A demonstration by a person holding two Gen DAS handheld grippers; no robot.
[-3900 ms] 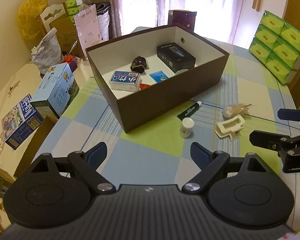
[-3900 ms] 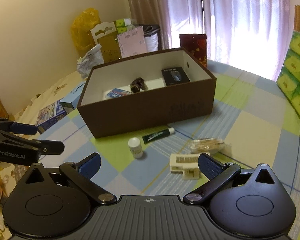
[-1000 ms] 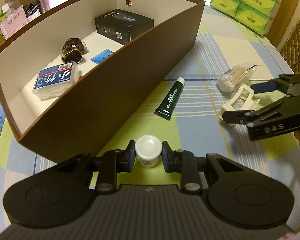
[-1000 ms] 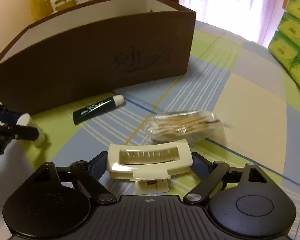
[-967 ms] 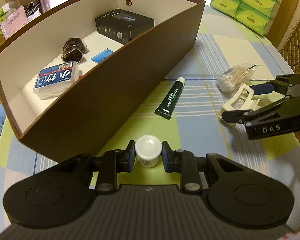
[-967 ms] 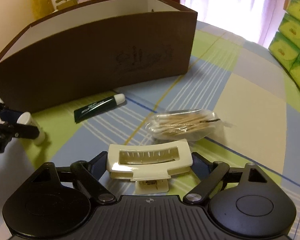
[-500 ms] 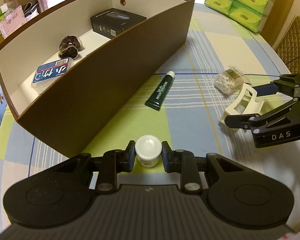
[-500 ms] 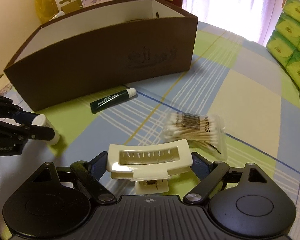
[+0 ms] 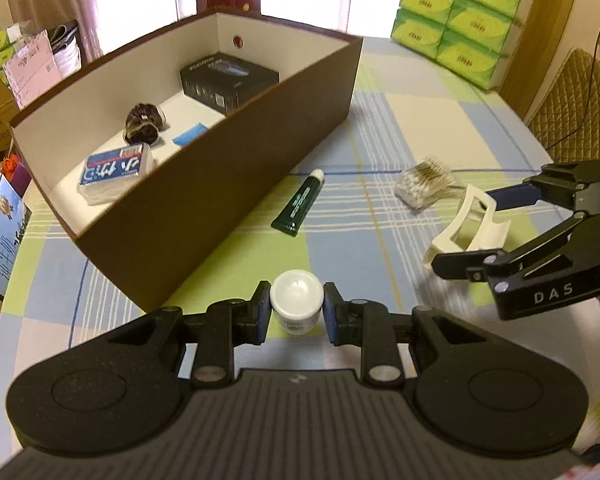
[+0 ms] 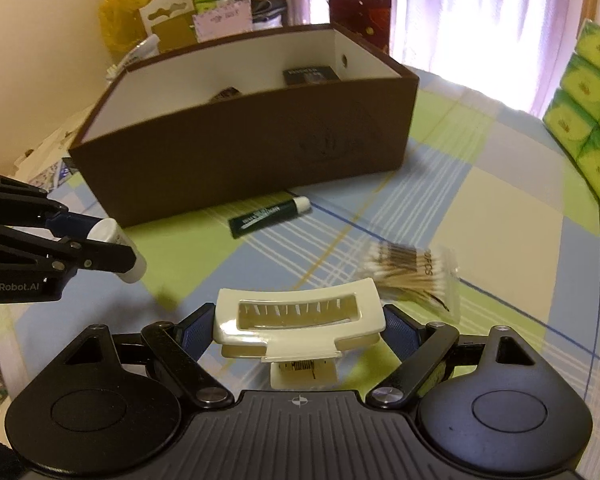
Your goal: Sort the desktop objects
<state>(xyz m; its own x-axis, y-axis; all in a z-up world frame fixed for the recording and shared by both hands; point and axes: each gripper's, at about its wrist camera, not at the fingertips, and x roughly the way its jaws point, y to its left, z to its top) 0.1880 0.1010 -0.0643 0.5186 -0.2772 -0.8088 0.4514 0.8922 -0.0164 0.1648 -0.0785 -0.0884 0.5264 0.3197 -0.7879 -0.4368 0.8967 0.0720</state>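
The left tongs (image 9: 296,312) are squeezing a little white bottle (image 9: 297,307) and the right tongs (image 10: 298,332) are squeezing a white clip (image 10: 298,322), both hanging just in front of the box (image 9: 220,200), with the bottle nearer.

The left wrist view is taken from low over the desk (image 9: 440,128), facing forward and down into the brown box (image 9: 236,184) from its long side. The right wrist view is set lower, facing the box (image 10: 260,148) wall from nearby. The green tube (image 9: 299,209) (image 10: 269,216), the box and each opposite tool are shared by both views.
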